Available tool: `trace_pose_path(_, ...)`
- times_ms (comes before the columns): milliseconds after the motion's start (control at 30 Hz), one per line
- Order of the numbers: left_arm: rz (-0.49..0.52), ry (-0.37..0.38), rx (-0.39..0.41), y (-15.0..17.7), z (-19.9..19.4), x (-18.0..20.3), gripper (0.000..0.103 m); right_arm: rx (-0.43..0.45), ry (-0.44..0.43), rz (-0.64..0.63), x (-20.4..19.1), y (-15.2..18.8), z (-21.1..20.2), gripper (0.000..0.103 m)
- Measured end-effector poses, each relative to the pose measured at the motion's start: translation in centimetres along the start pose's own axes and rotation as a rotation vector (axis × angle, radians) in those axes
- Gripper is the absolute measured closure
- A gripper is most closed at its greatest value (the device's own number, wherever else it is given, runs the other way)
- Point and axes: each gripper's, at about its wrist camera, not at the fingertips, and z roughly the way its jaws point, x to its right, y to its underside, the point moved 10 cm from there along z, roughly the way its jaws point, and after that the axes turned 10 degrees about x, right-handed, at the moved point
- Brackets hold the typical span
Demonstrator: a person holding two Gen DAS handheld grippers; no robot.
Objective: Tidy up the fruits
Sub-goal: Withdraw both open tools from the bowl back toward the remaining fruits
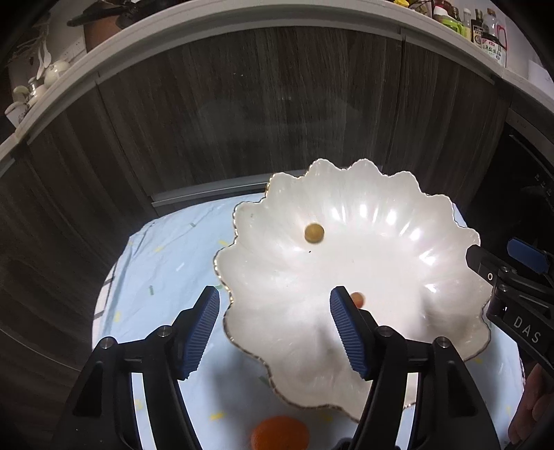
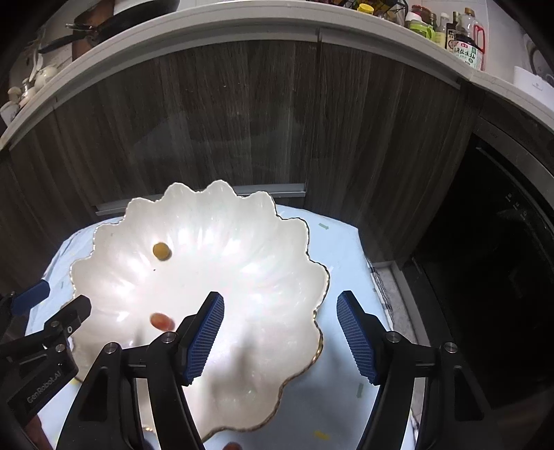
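Note:
A white scalloped plate with a gold rim (image 1: 381,277) (image 2: 242,263) sits on a small table with a light blue cloth (image 1: 162,263) (image 2: 346,249). In it lie a small yellow-brown fruit (image 1: 314,233) (image 2: 161,250) and a small red fruit (image 1: 358,299) (image 2: 162,321). An orange (image 1: 280,433) lies on the cloth in front of the plate. My left gripper (image 1: 275,304) is open and empty above the plate's near-left rim; it also shows in the right wrist view (image 2: 59,311). My right gripper (image 2: 280,308) is open and empty over the plate's right rim; it also shows in the left wrist view (image 1: 502,263).
Dark wood cabinet doors (image 1: 277,114) stand right behind the table under a grey counter (image 1: 242,20) with bottles (image 2: 464,38) and crockery. A dark appliance (image 2: 502,259) stands at the right. A small red thing (image 2: 232,446) shows on the cloth at the bottom edge.

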Motion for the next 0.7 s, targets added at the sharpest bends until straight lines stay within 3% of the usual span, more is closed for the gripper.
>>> trace_pose_path(367,0.003,-0.014,0.036,0.0,-3.9,-0.5,0.036,0.03,-0.008,0.009,-0.4,-0.3,-3.2,0.033)
trace_pose_path(700,0.0,-0.014,0.066,0.5,-7.0,-0.8,0.029,0.055,-0.018,0.012,-0.5,0.0,-6.2,0.033)
